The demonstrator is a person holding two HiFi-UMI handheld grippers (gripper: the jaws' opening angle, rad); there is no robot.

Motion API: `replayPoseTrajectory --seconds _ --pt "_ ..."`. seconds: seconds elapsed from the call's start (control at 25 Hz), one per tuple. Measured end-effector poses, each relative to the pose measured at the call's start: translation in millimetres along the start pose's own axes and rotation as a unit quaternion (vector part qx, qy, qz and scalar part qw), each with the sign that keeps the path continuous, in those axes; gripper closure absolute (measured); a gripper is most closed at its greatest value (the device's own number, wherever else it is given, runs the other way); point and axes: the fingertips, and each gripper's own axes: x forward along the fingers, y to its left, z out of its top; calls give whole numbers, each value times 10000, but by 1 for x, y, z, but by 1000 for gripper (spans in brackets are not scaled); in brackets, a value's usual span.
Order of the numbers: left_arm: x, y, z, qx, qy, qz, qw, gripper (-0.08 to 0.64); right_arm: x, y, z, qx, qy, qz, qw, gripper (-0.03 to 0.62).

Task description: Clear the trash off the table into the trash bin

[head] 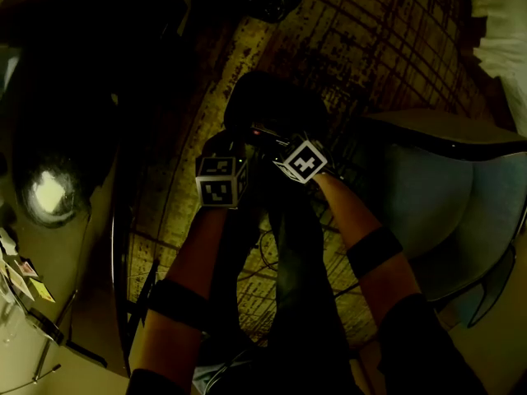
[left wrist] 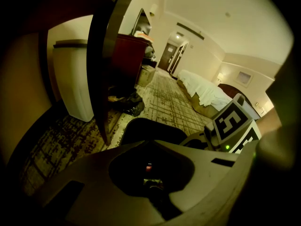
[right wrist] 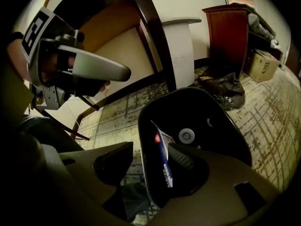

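The carpet [head: 395,48] fills most of what I see looking down, with the table [head: 66,253] off at my left edge. The bin [head: 247,93] stands on the carpet straight ahead of me, and both tongs hang over its mouth, side by side.

My right tongs [right wrist: 150,152] stand apart, clamped on nothing. The wrapper [right wrist: 163,166], blue and white with a bit of red, stands on edge inside the bin, just beside the ribbed pad of the far jaw. I cannot tell whether it touches that pad. A round white cap [right wrist: 186,136] lies deeper in the bin.

My left tongs [left wrist: 150,145] are pressed together. A small red speck [left wrist: 148,166] shows in the dark hollow behind the tips, but I cannot tell whether it is a scrap of trash.

I judge this to be the drop: the wrapper is in the bin and out of my grip. Next I should lift the right tongs clear without dragging the wrapper back out on the pad. If the left tongs do hold something, they should open over the bin too. Then I go back to the table, where a few small papers [head: 29,278] lie near the edge; they are too small to tell whether they are trash
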Motion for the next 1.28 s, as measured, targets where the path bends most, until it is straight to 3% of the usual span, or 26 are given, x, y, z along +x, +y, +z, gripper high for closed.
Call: replayPoseTrajectory --seconds 0.36,0.56,0.64,0.88,1.08,1.28 --pt "-19 -8 10 -49 -21 -35 10000 557 -23 10 6 90 -75 -209 9997 337" --pt "-69 -34 38 -17 -49 -49 10000 557 -84 31 31 496 -334 -293 9978 345" --pt "-102 -58 61 45 -143 -214 9997 557 -119 40 38 623 -378 -391 9966 399" --pt "-225 -116 146 324 -548 -309 9975 557 -263 72 118 593 -1220 -989 9858 591" --pt "-327 -138 215 416 -1203 -137 9918 557 -373 106 188 327 -1855 -1354 9727 592" --pt "-408 -114 253 328 -1794 394 9824 557 -431 146 262 -99 -2476 -1283 9603 592"
